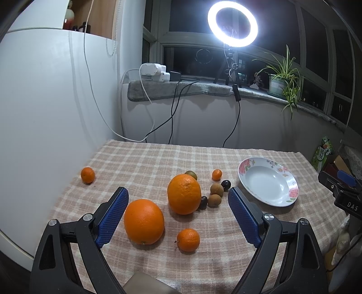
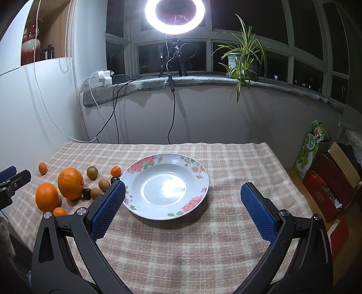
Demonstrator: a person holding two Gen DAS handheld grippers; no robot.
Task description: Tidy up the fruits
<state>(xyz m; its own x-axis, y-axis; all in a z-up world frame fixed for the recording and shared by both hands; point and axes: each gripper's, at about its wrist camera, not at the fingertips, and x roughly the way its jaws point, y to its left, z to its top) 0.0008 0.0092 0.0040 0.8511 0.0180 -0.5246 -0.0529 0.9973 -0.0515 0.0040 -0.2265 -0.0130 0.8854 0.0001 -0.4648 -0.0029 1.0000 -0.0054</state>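
Two big oranges lie on the checked cloth, one near [image 1: 144, 221] and one farther [image 1: 184, 194]; both show in the right wrist view [image 2: 47, 196] [image 2: 70, 183]. Small tangerines [image 1: 188, 240] [image 1: 87, 174] [image 1: 216, 174] and small brown and dark fruits [image 1: 216, 189] lie around them. A flowered white plate [image 1: 291, 194] stands empty at the right; in the right wrist view the plate [image 2: 199, 178] is straight ahead. My left gripper [image 1: 178, 192] is open above the oranges, holding nothing. My right gripper [image 2: 183, 187] is open and empty over the plate's near side.
A white cabinet [image 1: 45, 113] borders the table on the left. Cables [image 1: 172, 117] hang from the windowsill behind. A ring light [image 2: 175, 15] and a potted plant [image 2: 239, 56] stand on the sill. Boxes [image 2: 328, 181] sit on the floor to the right.
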